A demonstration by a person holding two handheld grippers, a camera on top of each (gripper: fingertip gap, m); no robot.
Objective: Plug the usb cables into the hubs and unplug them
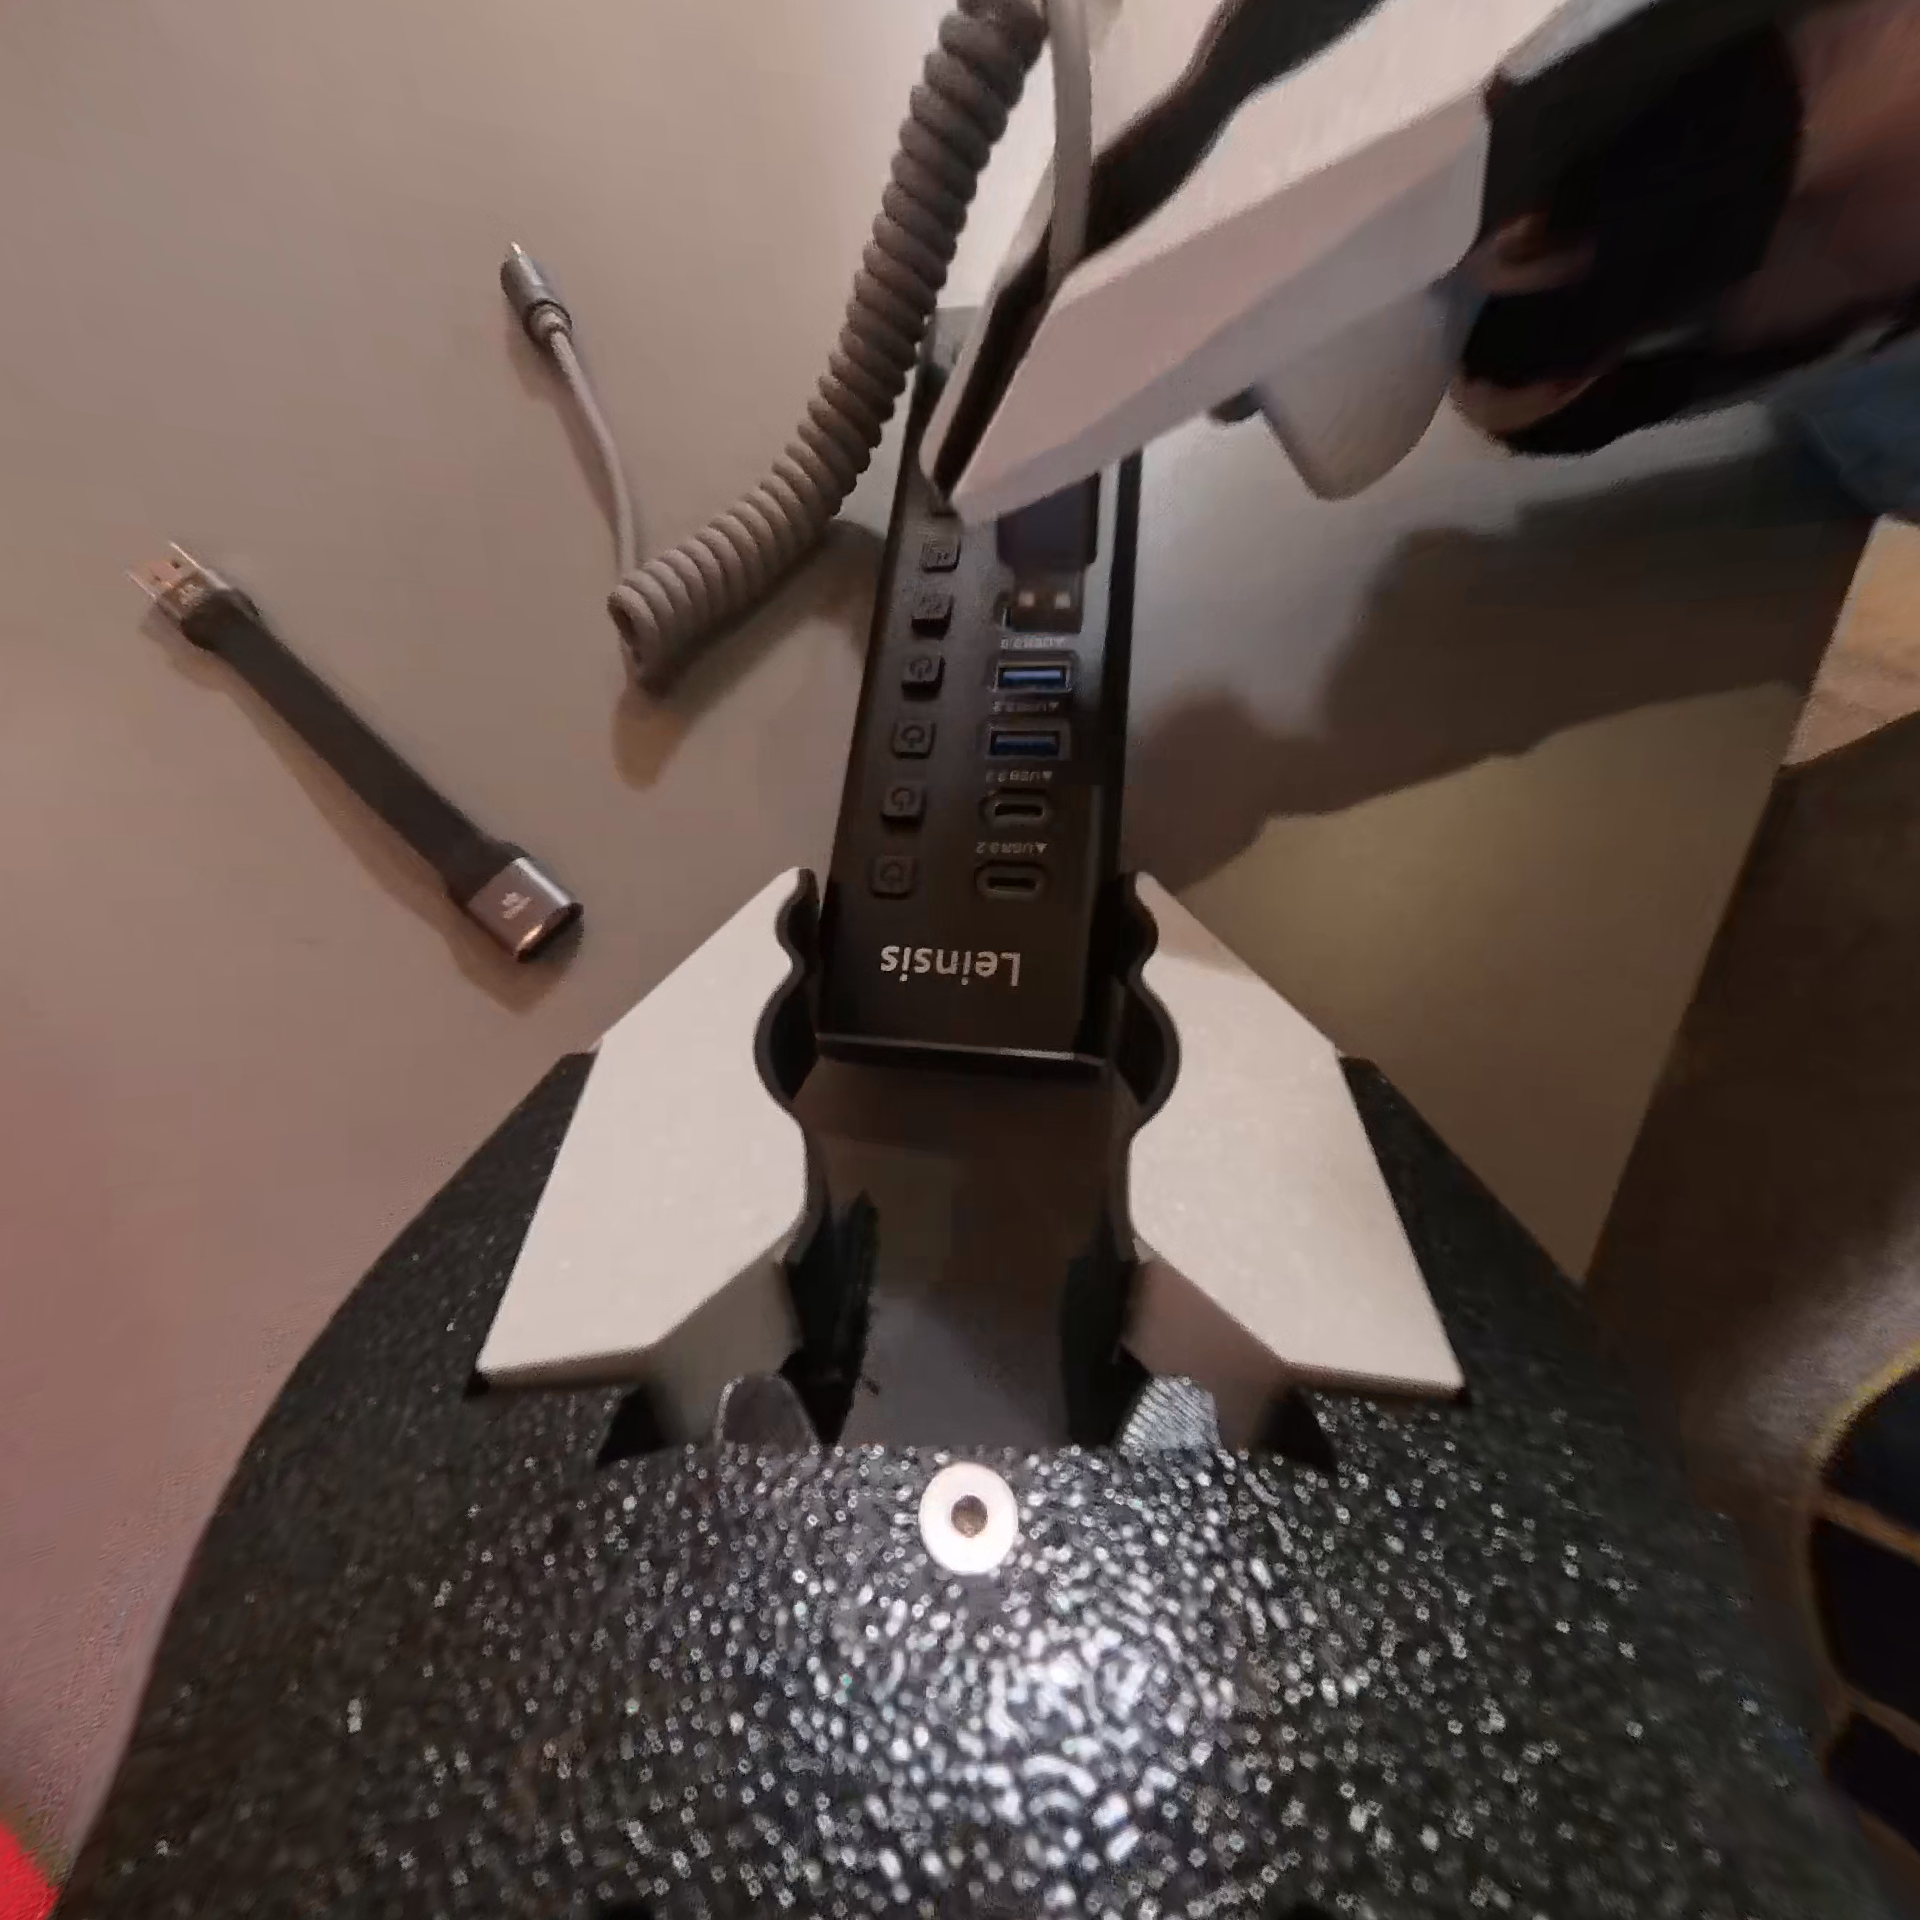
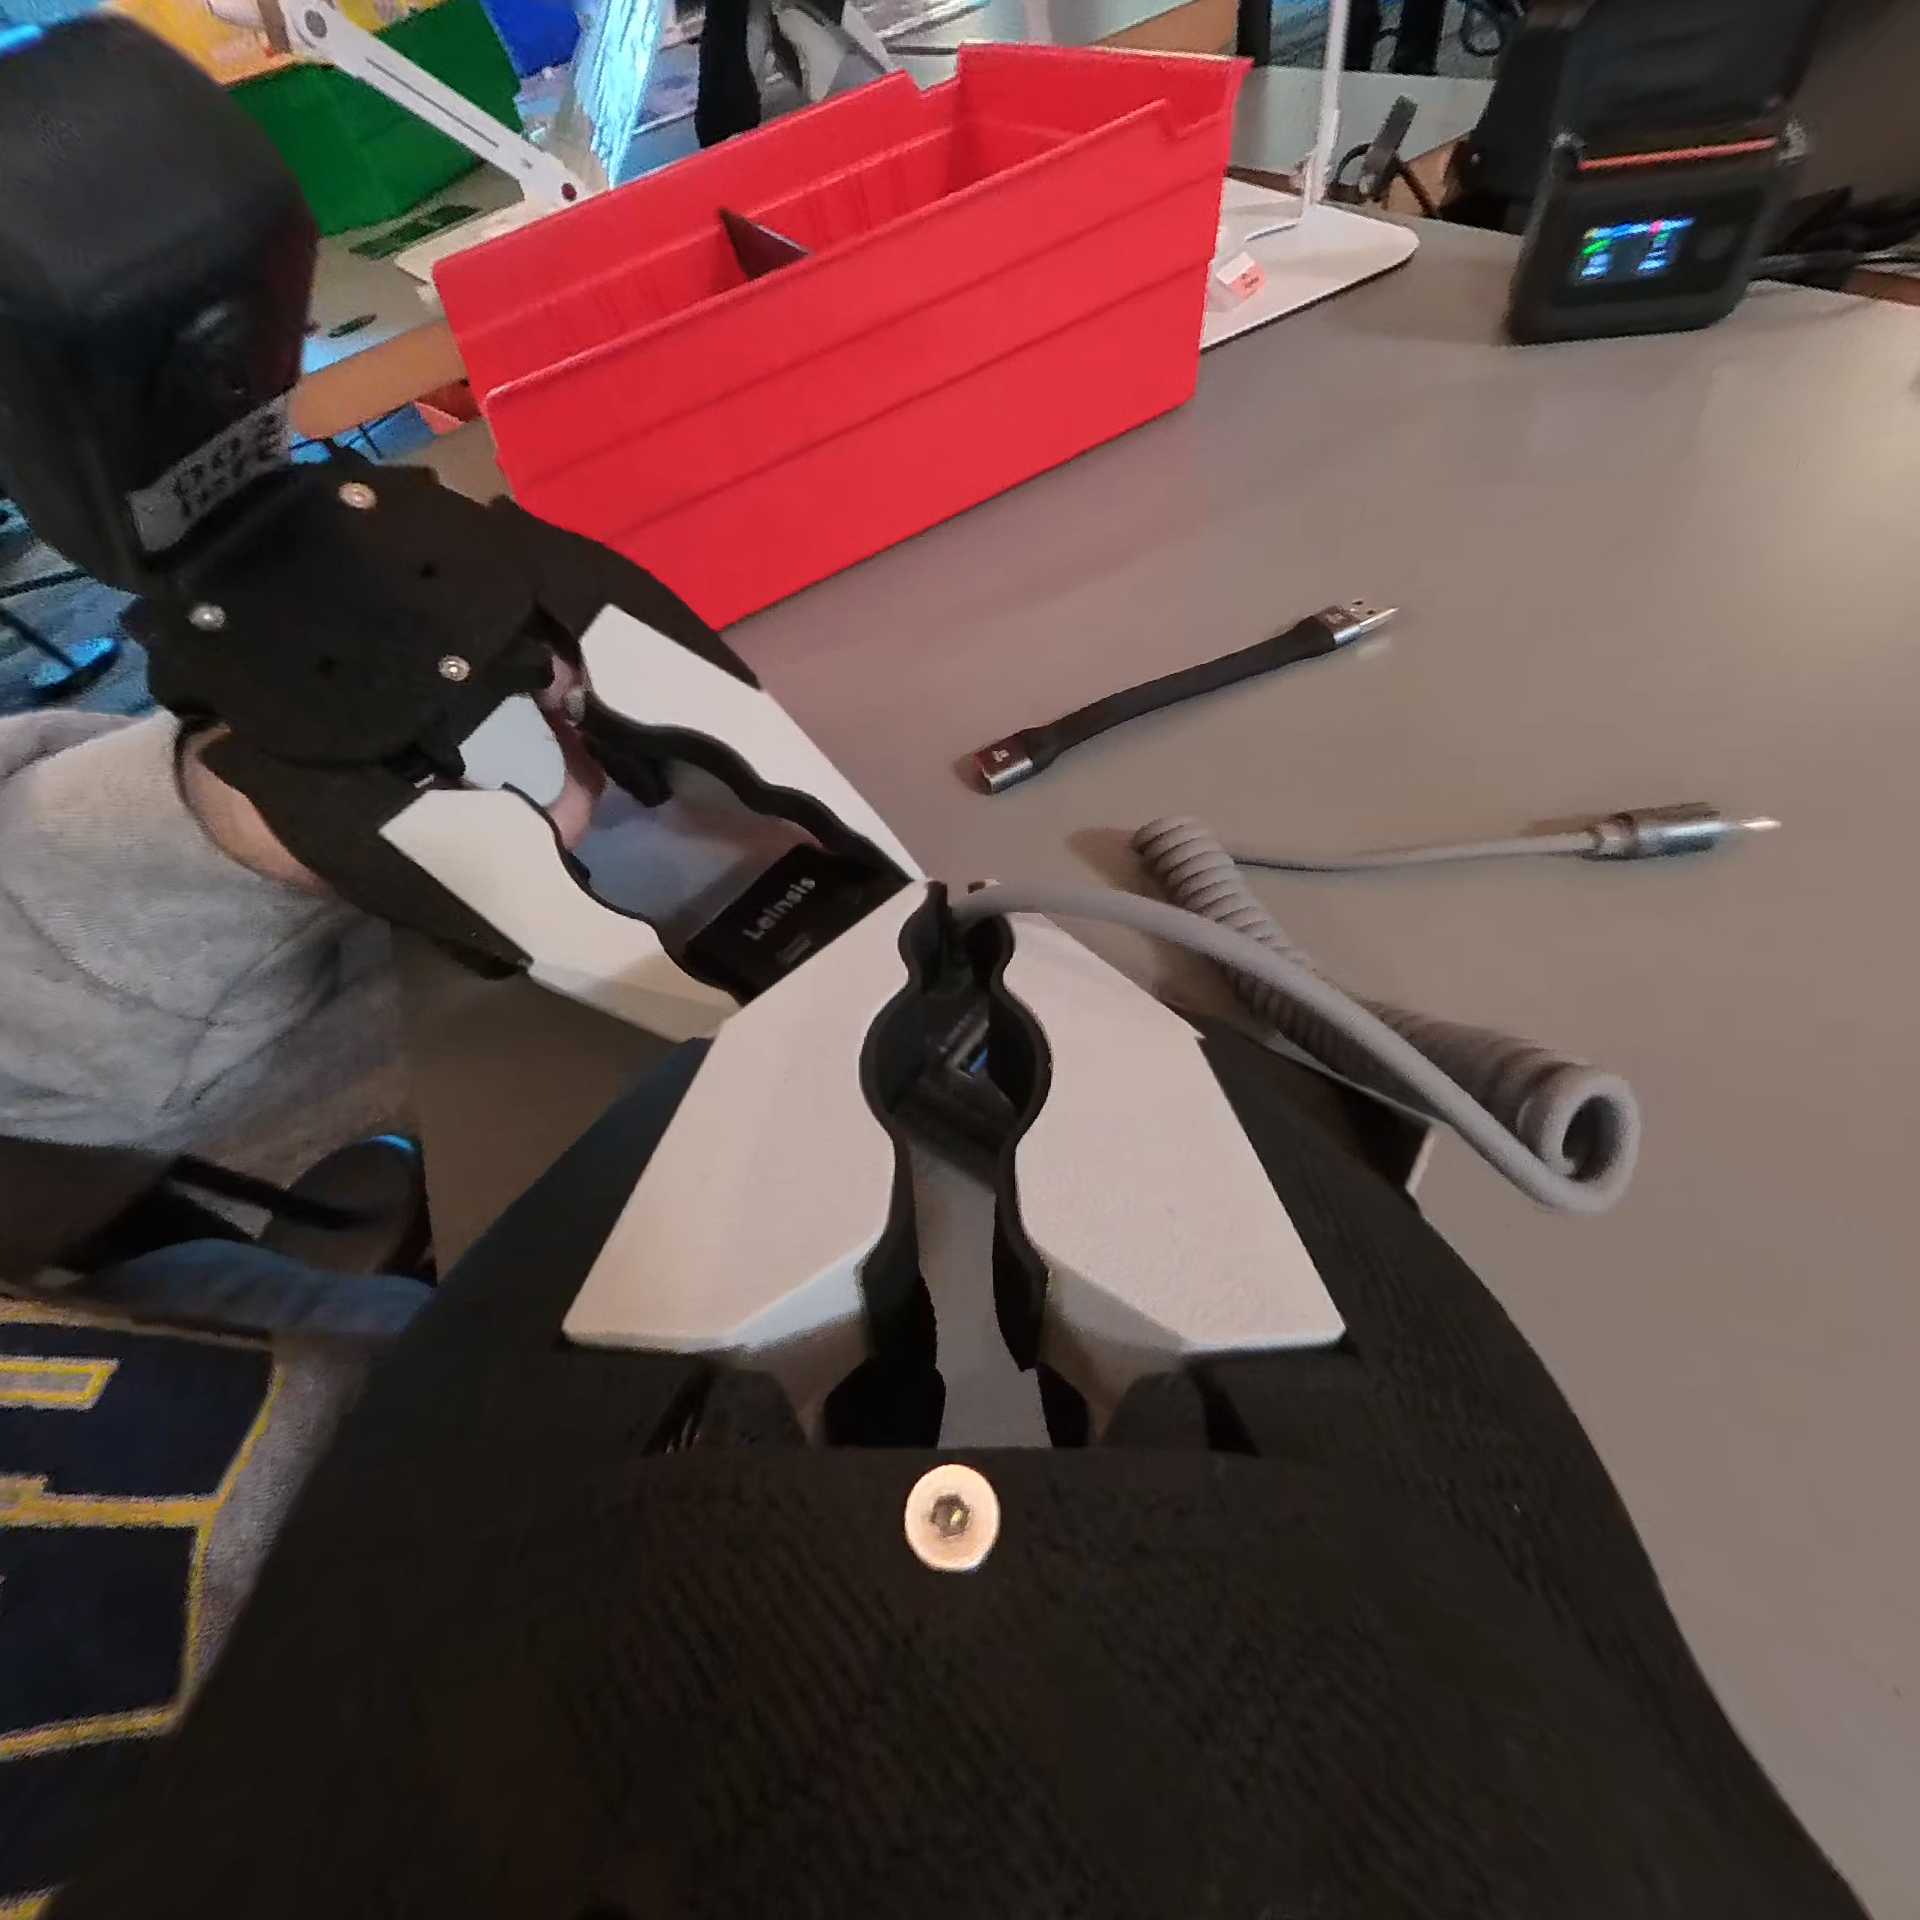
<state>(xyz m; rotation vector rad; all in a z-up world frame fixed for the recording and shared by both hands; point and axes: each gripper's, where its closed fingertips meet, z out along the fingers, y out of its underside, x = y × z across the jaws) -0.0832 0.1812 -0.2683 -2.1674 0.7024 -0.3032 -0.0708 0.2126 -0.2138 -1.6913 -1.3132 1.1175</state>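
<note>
Now, left gripper (image 1: 971, 997): its two white fingers squeeze the near end of the black hub (image 1: 982, 769), one on each side.
Hub: it lies flat on the grey table (image 1: 312, 312) and runs straight out ahead of the left jaws, with a row of ports and a row of small buttons on top.
Right gripper (image 2: 951, 935): its jaws are pressed close together, pinching the plug of the grey coiled cable (image 2: 1382, 1039) at their tips.
Plug: in the left wrist view it sits over the far ports of the hub; I cannot tell if it is fully pushed in.
Coiled cable: it curls away to the right of the right jaws.
Short black cable (image 1: 353, 748): lying loose on the table, well to the left of the left jaws.
Red bin (image 2: 852, 343): far ahead of the right jaws.
</note>
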